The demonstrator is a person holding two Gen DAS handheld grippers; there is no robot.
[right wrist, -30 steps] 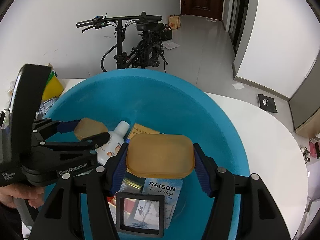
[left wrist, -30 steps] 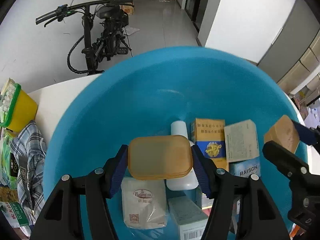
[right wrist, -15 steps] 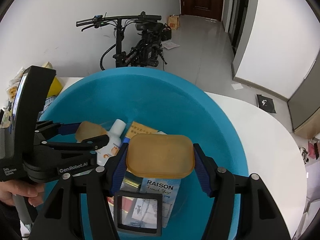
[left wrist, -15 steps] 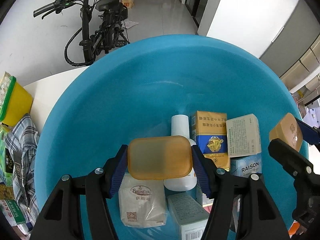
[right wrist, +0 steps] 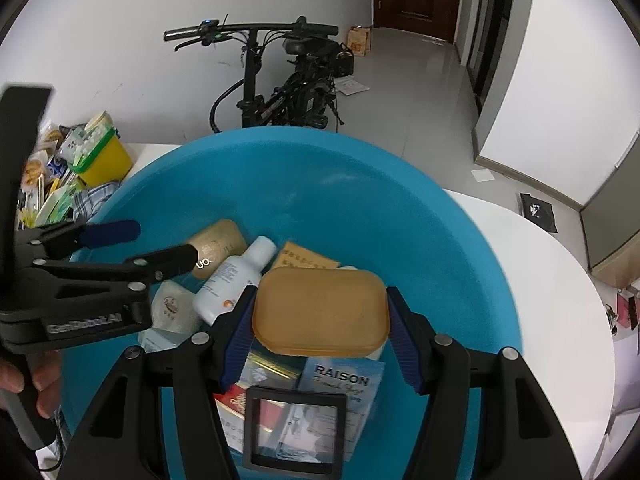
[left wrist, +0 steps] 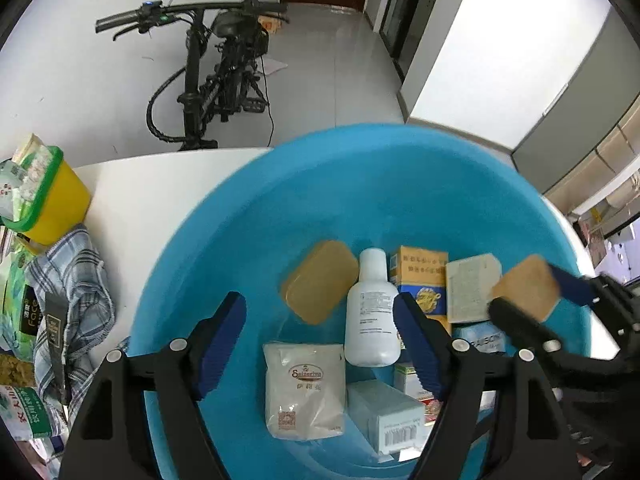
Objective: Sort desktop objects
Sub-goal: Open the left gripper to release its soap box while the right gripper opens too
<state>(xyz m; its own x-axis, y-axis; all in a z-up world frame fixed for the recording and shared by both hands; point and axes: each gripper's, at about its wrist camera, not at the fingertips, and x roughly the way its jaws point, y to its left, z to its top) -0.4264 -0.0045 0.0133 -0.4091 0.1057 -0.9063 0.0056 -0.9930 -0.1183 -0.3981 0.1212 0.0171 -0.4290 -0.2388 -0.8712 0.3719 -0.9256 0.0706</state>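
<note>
A wide blue basin (left wrist: 248, 240) (right wrist: 440, 240) fills both views. One amber soap bar (left wrist: 320, 282) (right wrist: 218, 246) lies tilted inside it against a white bottle (left wrist: 372, 312), free of any pad. My left gripper (left wrist: 318, 304) (right wrist: 164, 242) hangs above that bar with its jaws opening and nothing pressed between them. My right gripper (right wrist: 320, 312) (left wrist: 532, 292) is shut on a second amber soap bar (right wrist: 320, 312) (left wrist: 526, 286), held over the basin's right side.
In the basin also lie a yellow-blue box (left wrist: 420, 280), a white sachet (left wrist: 304, 392), a pale blue box (left wrist: 388, 416) and a RAISON pack (right wrist: 344, 380). Left of it on the white table (left wrist: 160, 184) are a yellow tub (left wrist: 52, 200), a checked cloth (left wrist: 76, 280) and packets. A bicycle (left wrist: 216, 72) stands beyond.
My left gripper let go of its soap bar, which dropped into the basin beside the bottle, and the gripper drew back and up. The right gripper kept still with its bar.
</note>
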